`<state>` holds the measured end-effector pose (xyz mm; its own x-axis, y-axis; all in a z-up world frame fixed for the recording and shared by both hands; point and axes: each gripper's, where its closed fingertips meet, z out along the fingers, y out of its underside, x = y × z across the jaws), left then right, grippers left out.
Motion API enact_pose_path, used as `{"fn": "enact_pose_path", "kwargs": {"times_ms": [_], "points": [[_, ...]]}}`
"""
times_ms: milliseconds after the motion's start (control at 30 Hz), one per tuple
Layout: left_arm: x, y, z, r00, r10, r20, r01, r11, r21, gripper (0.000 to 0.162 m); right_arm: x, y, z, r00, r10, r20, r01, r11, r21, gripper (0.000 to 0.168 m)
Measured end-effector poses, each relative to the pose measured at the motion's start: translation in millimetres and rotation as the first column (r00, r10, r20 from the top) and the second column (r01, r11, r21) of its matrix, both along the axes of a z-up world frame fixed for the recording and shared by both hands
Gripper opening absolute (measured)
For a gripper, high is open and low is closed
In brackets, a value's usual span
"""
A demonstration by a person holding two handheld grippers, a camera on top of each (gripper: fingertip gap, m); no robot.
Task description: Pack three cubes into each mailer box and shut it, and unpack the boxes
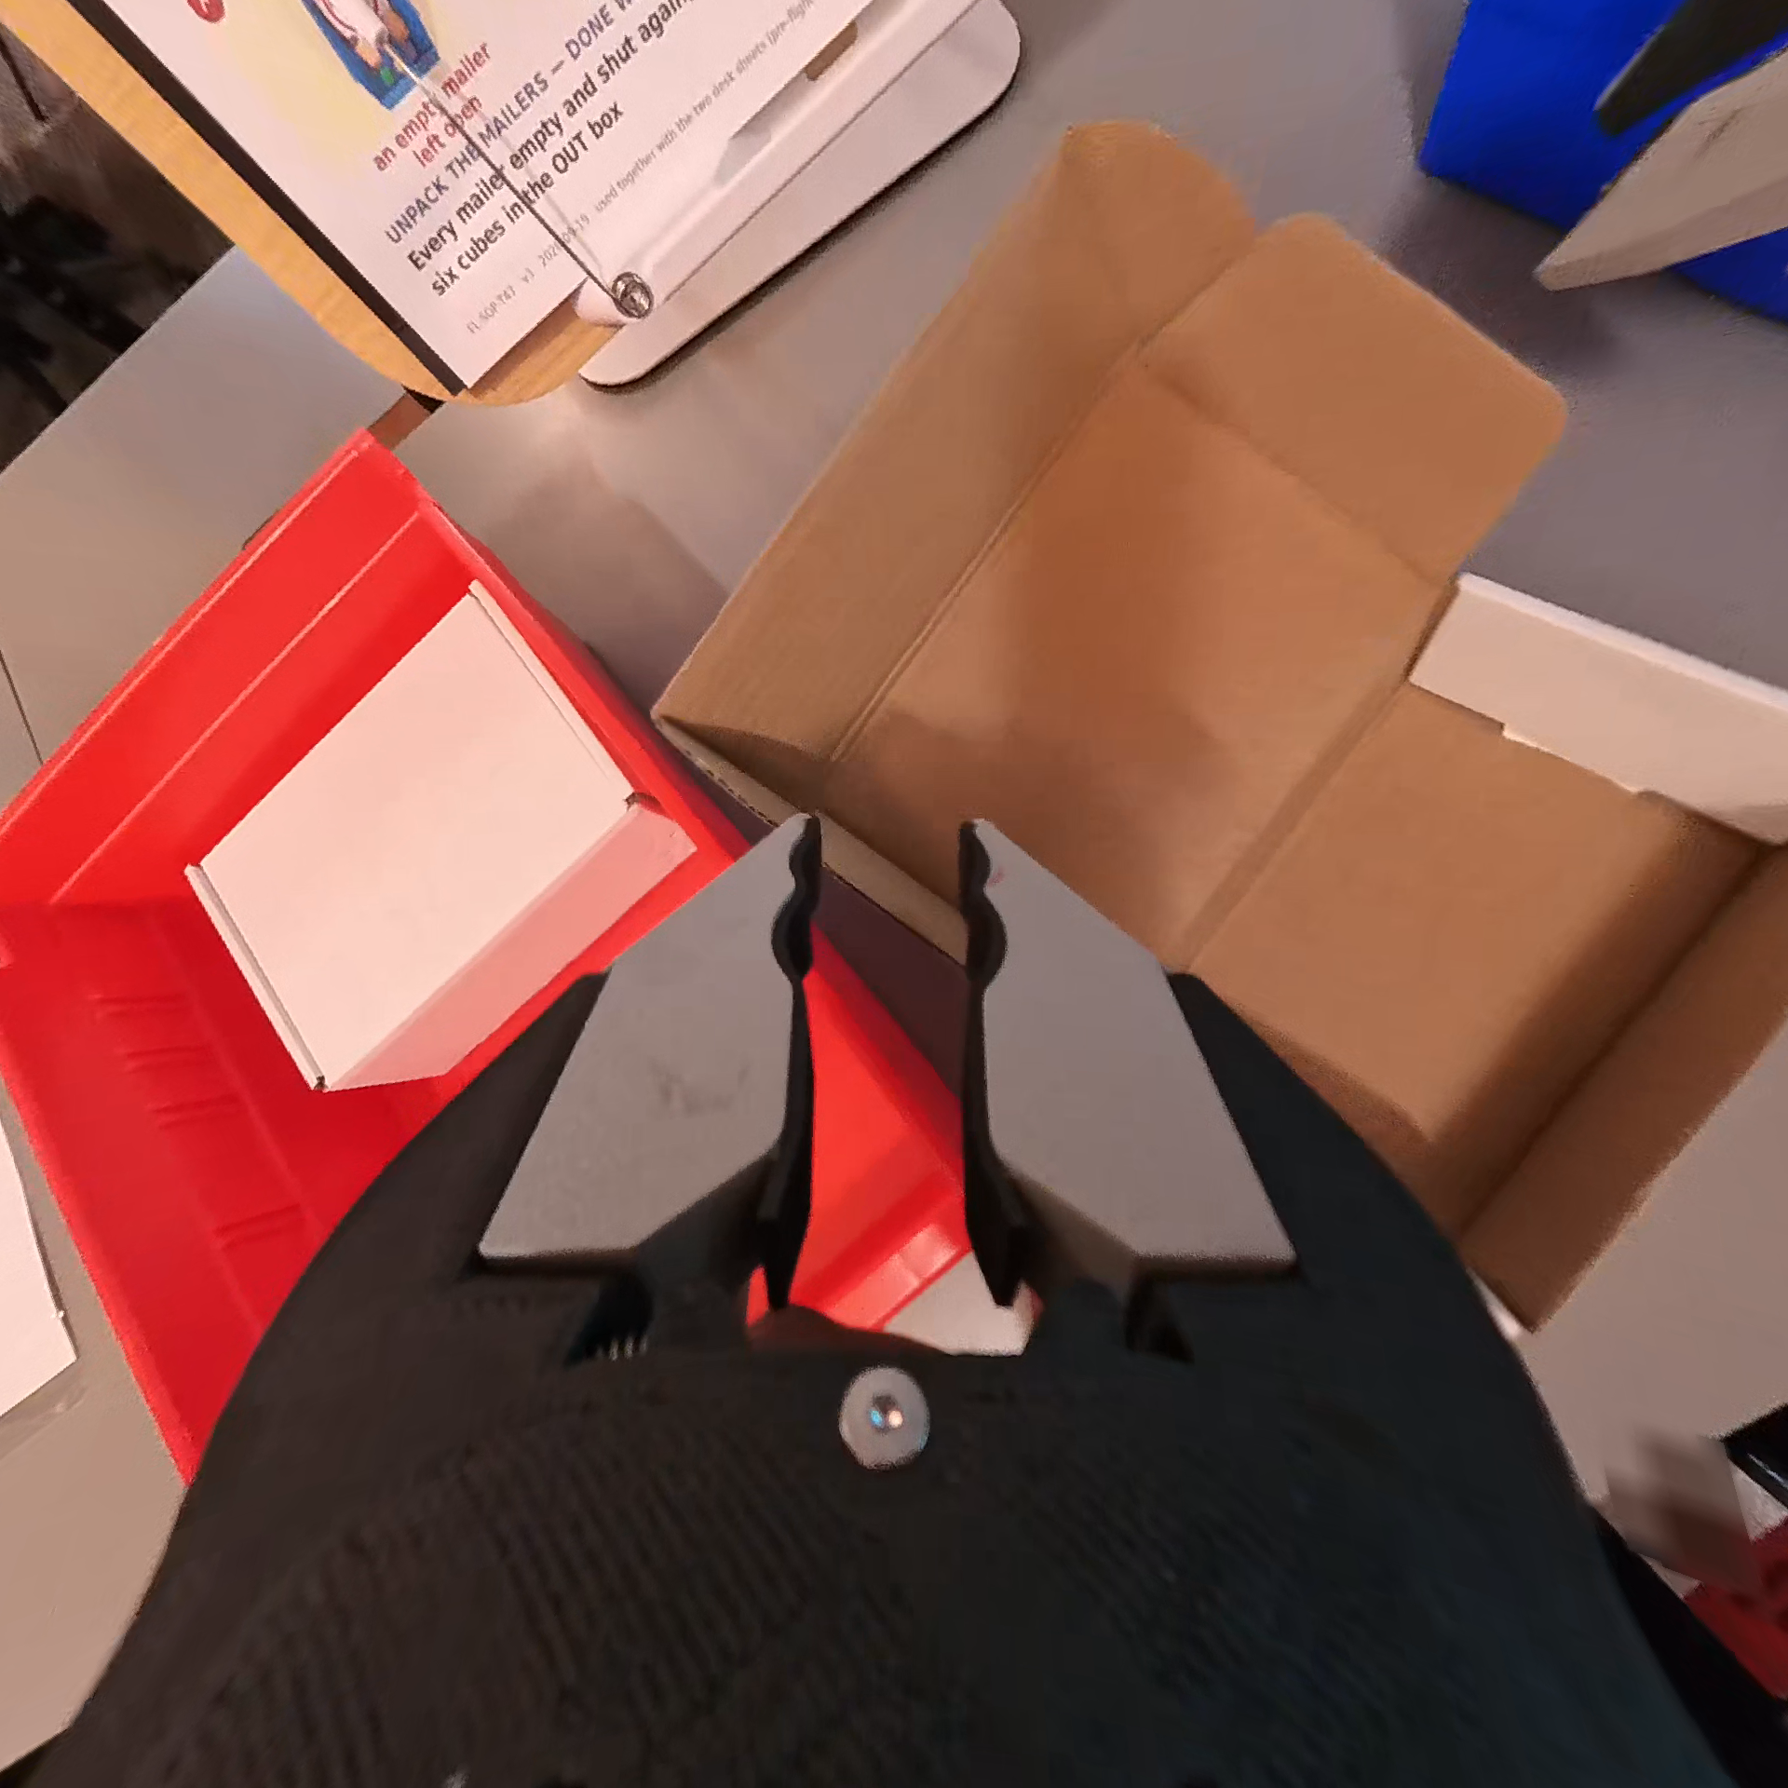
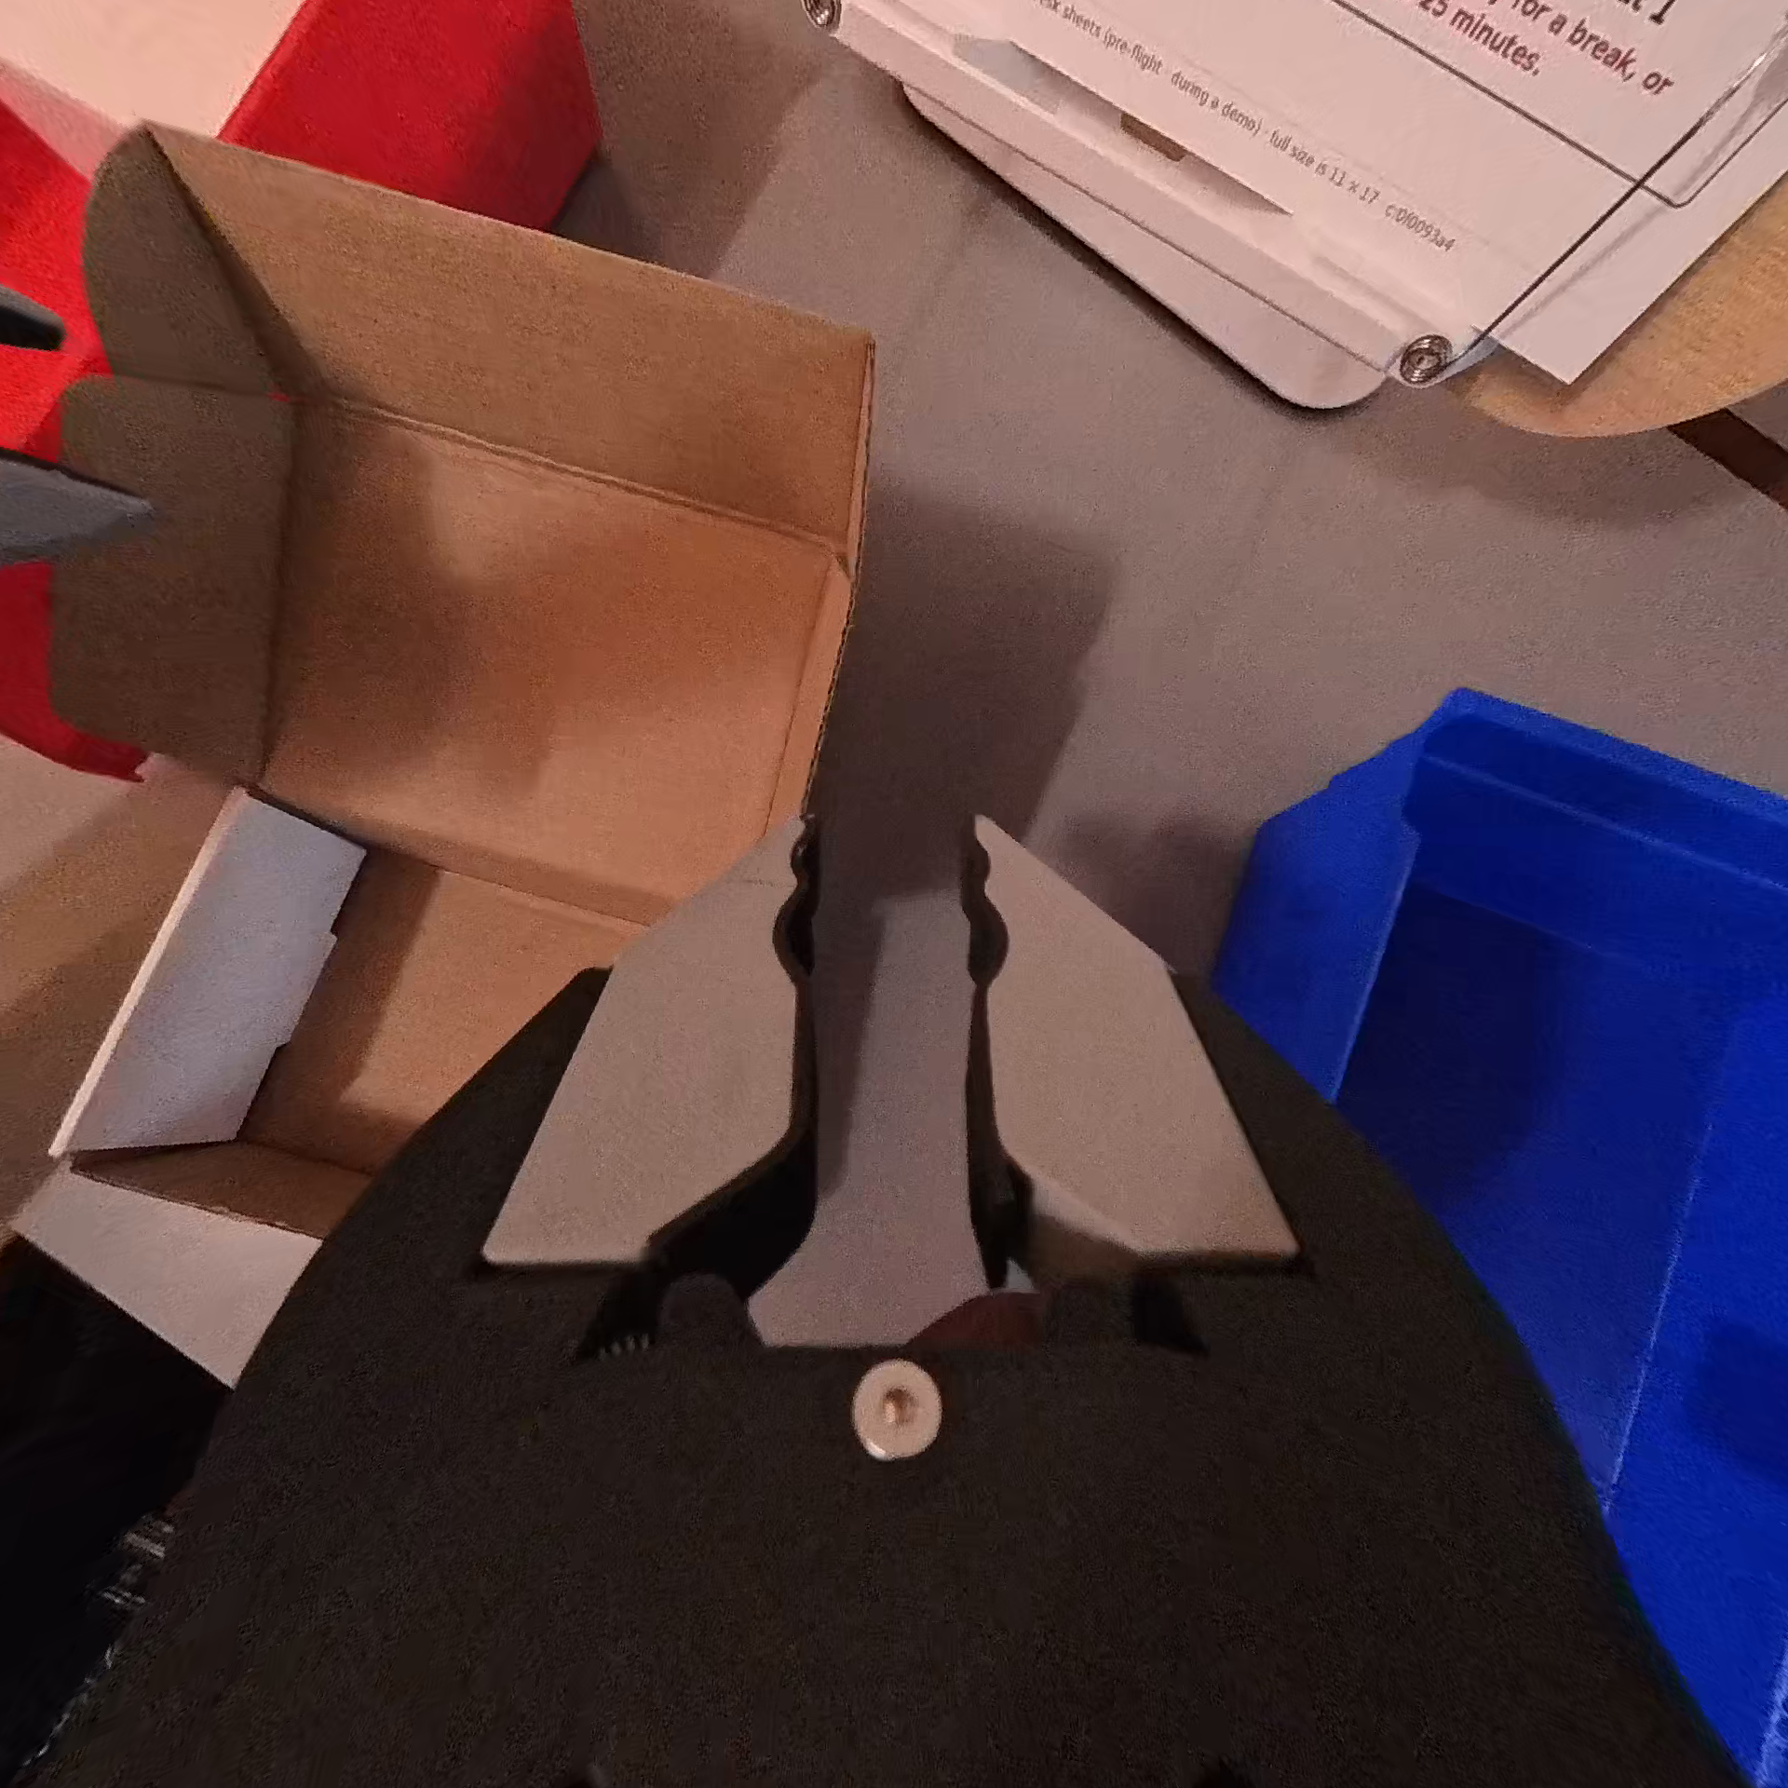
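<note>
An open mailer box, white outside and brown inside, stands on the grey table with its lid raised. What shows of its inside holds no cubes. My left gripper is open and empty at the lid's left edge, above the red bin's rim. A shut white mailer box lies in the red bin. My right gripper is open and empty over bare table, between the open mailer and the blue bin. The left gripper's fingertip shows beside the lid's side flap.
A white sign stand with a printed sheet stands behind the mailer; it also shows in the right wrist view. The blue bin is at the far right. The red bin is behind the mailer. A white object lies at the left edge. Tip to tip, the grippers are about 15 cm apart.
</note>
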<state>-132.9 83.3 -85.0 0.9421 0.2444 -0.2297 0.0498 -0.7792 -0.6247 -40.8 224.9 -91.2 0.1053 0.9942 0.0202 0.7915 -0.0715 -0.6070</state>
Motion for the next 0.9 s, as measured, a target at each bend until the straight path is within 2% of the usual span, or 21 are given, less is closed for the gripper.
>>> {"fn": "enact_pose_path", "kwargs": {"times_ms": [133,333,433,467,500,600,800,900], "points": [[1.4,-9.4,5.3,1.0,0.009,0.008,-0.009,1.0,-0.012,0.032,-5.7,-1.4,0.4,1.0,0.005,0.009,-0.006,1.0,0.022,0.028],[4.7,-23.3,14.2,1.0,0.006,0.0,-0.006,1.0,-0.013,0.032,-6.7,-7.2,-4.1,1.0,0.019,-0.005,-0.019,1.0,0.006,0.029],[8.3,-27.0,7.8,1.0,-0.002,0.003,0.003,0.999,-0.032,0.033,4.6,-28.3,-9.9,0.998,0.067,-0.012,-0.067,0.996,-0.061,0.028],[10.9,-28.1,6.1,1.0,-0.009,-0.005,0.009,0.999,-0.034,0.033,11.9,-42.2,-11.6,0.993,0.111,-0.032,-0.113,0.99,-0.083,0.023],[14.8,-29.4,5.1,1.0,-0.024,-0.018,0.023,0.999,-0.031,0.033,21.4,-57.4,-15.6,0.985,0.169,-0.04,-0.172,0.981,-0.09,0.013],[32.6,-33.2,3.3,0.996,-0.078,-0.051,0.078,0.997,-0.002,0.032,56.4,-81.2,-44.1,0.954,0.294,0.057,-0.293,0.956,-0.023,0.009],[68.5,-33.4,-2.5,0.984,-0.151,-0.091,0.155,0.988,0.028,0.033,78.6,-89.9,-73.7,0.955,0.283,0.09,-0.286,0.958,0.017,0.018],[53.2,-24.9,9.5,0.984,-0.06,-0.166,0.074,0.994,0.082,0.034,83.8,-100.5,-86.1,0.952,0.287,0.104,-0.29,0.957,0.021,0.015]]}}
